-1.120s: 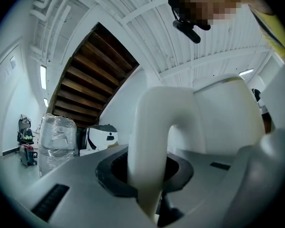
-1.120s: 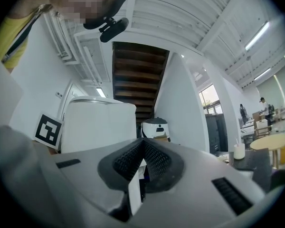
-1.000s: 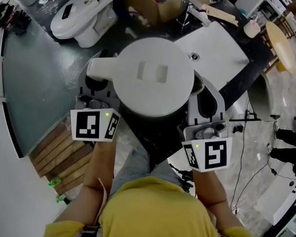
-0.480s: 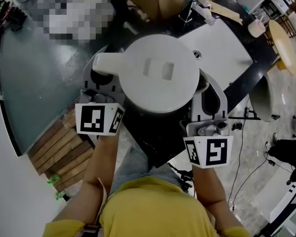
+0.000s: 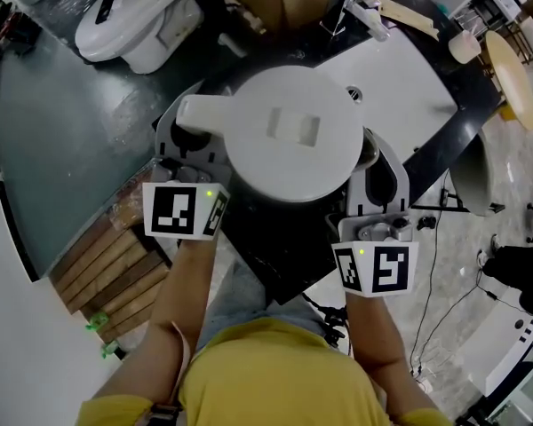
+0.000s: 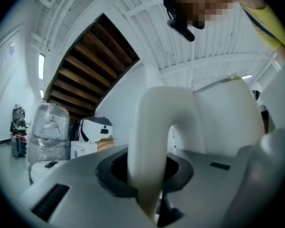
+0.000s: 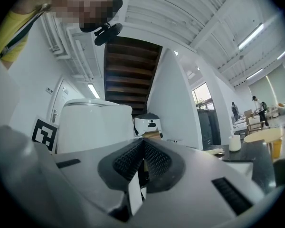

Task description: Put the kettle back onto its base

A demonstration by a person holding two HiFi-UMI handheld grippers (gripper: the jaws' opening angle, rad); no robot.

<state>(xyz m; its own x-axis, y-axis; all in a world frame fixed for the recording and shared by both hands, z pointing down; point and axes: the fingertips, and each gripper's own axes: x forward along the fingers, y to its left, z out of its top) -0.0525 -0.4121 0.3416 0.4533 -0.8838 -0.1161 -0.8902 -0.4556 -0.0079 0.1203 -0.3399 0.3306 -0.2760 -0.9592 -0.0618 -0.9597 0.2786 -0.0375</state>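
Seen from above, a large white kettle [image 5: 289,131] is held in the air over the edge of a dark counter [image 5: 275,238], next to a white sink [image 5: 400,87]. The left gripper [image 5: 185,145] is partly closed and clamps the kettle's curved handle [image 6: 154,141], which fills the gap between its jaws. The right gripper [image 5: 377,176] sits just beside the kettle's opposite side, its ribbed jaws pressed together with nothing clearly gripped. A person in a yellow shirt [image 5: 275,371] holds both grippers.
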